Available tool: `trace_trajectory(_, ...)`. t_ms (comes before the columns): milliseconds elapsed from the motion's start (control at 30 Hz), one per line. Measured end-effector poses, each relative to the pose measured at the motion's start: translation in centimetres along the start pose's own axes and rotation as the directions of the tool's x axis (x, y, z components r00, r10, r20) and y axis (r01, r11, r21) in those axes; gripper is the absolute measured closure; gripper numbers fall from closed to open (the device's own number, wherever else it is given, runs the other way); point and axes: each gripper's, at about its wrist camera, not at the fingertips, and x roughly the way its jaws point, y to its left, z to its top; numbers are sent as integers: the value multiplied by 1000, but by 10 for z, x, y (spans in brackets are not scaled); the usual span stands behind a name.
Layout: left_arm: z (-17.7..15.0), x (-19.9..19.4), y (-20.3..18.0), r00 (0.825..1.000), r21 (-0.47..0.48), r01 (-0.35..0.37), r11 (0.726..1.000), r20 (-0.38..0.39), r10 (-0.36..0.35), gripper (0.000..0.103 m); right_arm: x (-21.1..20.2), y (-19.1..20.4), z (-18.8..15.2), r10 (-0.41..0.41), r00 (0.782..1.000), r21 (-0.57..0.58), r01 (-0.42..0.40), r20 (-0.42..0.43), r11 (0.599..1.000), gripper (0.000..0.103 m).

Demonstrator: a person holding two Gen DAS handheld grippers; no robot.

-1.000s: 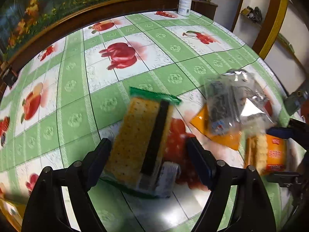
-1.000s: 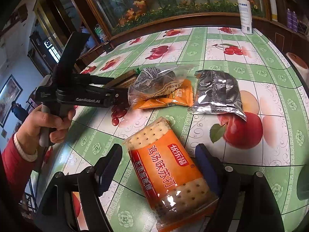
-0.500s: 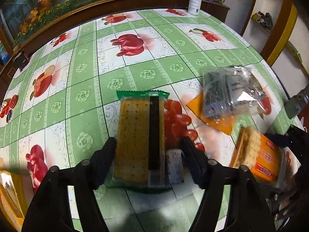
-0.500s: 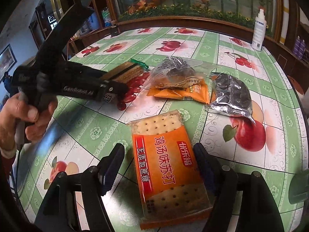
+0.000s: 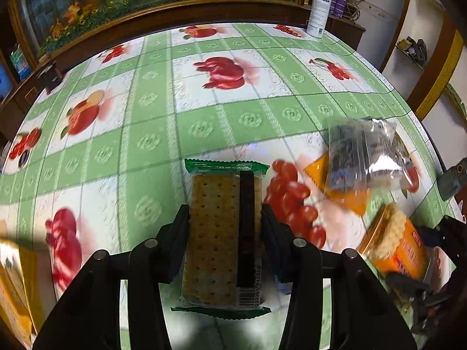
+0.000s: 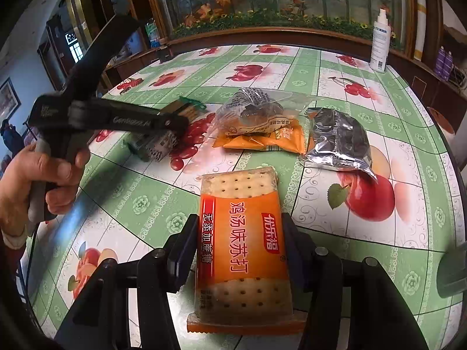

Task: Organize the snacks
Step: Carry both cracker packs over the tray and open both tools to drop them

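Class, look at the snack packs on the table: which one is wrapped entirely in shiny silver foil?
The silver foil pack, lying alone on the apple print right of the clear bag. The others are orange, green-edged or transparent.

left claw [image 5: 224, 230] closing — pads on green cracker pack [image 5: 223, 233] | table [image 5: 151, 110]

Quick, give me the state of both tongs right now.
Left tongs: closing, pads against the sides of the green cracker pack.
Right tongs: closing, pads against the sides of the orange cracker pack.
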Motion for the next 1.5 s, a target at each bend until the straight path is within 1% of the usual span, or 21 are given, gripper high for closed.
trace_trajectory(133,-25,-26,12,999,-48,-12,999,41,14,58,-6,6,-6,28,1000,14,-28,9,999,47)
trace_trajectory(300,-62,-75,24,992,-116,-33,993,120,47,58,-23,22,-13,43,998,16,-44,49,999,48)
trace_trajectory(467,-103,-112,32,984,-190,-58,980,156,88,58,-44,44,-13,74,993,7,-75,97,997,48)
trace_trajectory(600,-130,-132,43,975,-239,-105,965,165,147,58,-59,74,-11,126,983,-32,-123,131,992,48)
trace_trajectory(700,-144,-145,50,964,-254,-157,954,172,204,58,-67,101,-8,166,975,-72,-157,148,985,48)
trace_trajectory(933,-170,-173,77,937,-312,-222,924,195,291,58,-69,160,-1,260,954,-159,-236,150,959,48)
trace_trajectory(1133,-187,-189,100,918,-358,-254,898,202,340,58,-64,196,2,308,942,-219,-276,130,936,48)
trace_trajectory(1300,-196,-191,113,917,-389,-252,886,196,347,57,-61,213,4,322,940,-249,-286,115,925,48)
trace_trajectory(1500,-202,-191,118,917,-399,-250,882,193,348,57,-59,223,2,327,939,-262,-292,101,920,48)
